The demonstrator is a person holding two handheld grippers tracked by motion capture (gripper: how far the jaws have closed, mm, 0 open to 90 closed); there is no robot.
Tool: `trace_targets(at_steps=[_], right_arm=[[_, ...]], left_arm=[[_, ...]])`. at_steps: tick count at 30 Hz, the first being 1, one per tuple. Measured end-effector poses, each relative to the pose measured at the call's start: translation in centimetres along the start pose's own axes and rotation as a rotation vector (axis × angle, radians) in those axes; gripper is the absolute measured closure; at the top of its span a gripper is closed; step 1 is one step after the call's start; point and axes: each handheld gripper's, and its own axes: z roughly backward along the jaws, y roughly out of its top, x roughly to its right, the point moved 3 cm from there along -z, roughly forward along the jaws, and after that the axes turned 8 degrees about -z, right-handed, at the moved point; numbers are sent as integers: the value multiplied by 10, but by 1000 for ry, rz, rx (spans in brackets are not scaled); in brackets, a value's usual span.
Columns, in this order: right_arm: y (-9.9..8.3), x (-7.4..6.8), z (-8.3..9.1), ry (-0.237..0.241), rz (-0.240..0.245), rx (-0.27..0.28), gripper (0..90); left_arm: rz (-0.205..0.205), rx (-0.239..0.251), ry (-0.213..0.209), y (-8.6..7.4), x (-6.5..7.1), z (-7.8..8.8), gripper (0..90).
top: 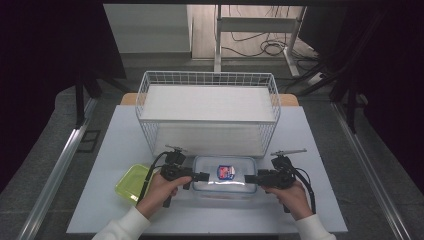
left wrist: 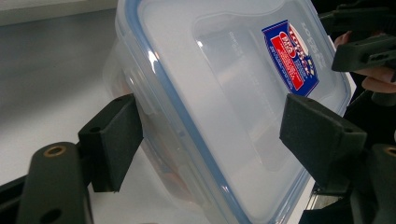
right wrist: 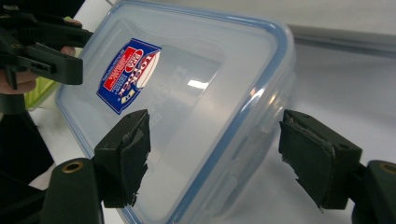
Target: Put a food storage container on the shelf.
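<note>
Just behind the clear container (top: 225, 175) stands a wire basket (top: 207, 80), both grippers' fingers (left wrist: 112, 140) spread.

White long sleeves (top: 122, 227) on both arms here. Each hand carries a matte black gripper: the left gripper (top: 200, 176) and right gripper (top: 248, 178) with blocky square jaws, brass-ringed screw holes at the jaw bases, dark foam pads (right wrist: 310, 158) frayed at the edges, black cables (top: 149, 172) trailing back

The wire basket (top: 207, 112) walls off the table's (top: 320, 150) far side; its left and right edges lie bare.
</note>
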Motion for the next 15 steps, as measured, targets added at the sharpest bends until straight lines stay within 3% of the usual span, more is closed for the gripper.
trace_targets(at_steps=[4, 5, 9, 15], right_arm=[[1, 3, -3, 23, -38, -8, 244], [1, 5, -7, 58, -84, -33, 227], [2, 5, -8, 61, -85, -34, 222], [2, 7, -4, 65, -92, -22, 287]], left_arm=[[1, 2, 3, 0, 0, 0, 215], [1, 4, 4, 0, 1, 0, 216], [0, 5, 5, 0, 1, 0, 215], [-12, 0, 8, -1, 2, 1, 219]])
